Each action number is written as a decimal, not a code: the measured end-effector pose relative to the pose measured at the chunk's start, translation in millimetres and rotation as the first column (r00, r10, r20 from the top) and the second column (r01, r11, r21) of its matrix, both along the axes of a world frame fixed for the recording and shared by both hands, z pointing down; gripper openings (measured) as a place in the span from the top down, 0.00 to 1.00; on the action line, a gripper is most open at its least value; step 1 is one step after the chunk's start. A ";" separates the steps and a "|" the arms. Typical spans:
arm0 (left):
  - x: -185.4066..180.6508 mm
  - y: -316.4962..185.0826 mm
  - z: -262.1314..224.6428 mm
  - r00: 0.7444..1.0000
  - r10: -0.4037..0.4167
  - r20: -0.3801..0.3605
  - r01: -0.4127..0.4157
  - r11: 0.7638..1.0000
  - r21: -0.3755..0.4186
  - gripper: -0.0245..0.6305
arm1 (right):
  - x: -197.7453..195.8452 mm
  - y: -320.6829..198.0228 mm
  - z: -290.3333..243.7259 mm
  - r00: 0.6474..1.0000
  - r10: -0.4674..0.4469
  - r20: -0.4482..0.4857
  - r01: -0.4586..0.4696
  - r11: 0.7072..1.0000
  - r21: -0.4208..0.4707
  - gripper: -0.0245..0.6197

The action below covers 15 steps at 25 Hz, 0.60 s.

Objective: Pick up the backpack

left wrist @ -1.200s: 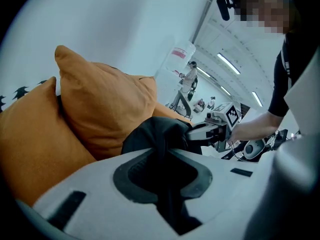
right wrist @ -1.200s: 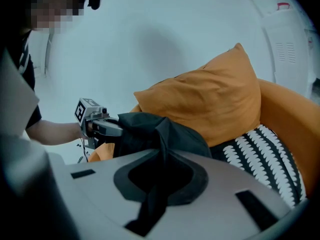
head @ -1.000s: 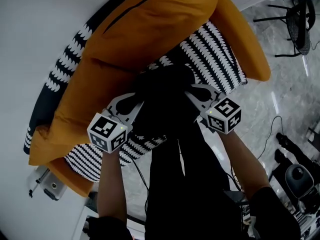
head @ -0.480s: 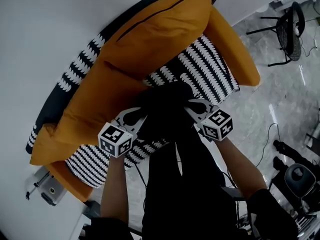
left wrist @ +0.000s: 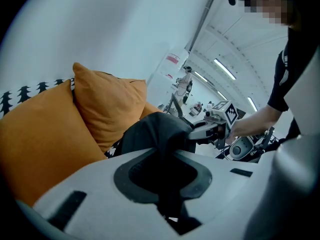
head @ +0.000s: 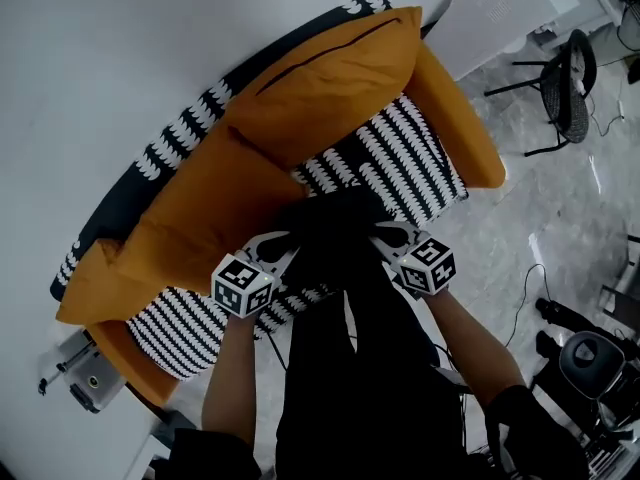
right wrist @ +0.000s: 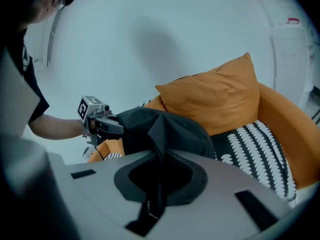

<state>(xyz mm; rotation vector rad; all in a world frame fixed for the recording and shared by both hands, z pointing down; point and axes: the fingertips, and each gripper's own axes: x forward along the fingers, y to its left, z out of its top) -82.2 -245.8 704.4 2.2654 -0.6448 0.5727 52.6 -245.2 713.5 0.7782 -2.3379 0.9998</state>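
My left hand-held gripper (head: 278,251) and right hand-held gripper (head: 384,236) are each clamped on a fold of the black backpack (head: 335,230). They grip it at either side, so it hangs evenly between them over the front of the sofa (head: 470,138). Its cloth is soft and matt and bunches into creases where the nearly closed jaws pinch it; behind it lie a plump orange cushion (head: 330,78) and a seat cover (head: 405,158) patterned in black-and-white scallops.
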 end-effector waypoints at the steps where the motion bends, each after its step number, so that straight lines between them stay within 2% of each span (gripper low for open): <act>1: -0.5 2.4 -0.3 1.000 0.001 -0.002 -0.001 1.000 -0.002 0.87 | -0.4 2.4 -0.6 1.000 -0.002 -0.003 0.002 1.000 -0.002 0.91; 8: -4.5 16.5 -4.2 1.000 0.002 -0.001 -0.002 1.000 -0.029 0.87 | -4.3 15.4 -6.6 0.998 -0.048 -0.044 0.046 0.998 -0.035 0.92; 15: -8.7 26.8 -7.0 1.000 0.000 -0.024 -0.001 0.998 -0.059 0.87 | -8.2 28.9 -12.2 0.998 -0.052 -0.033 0.049 0.995 -0.088 0.92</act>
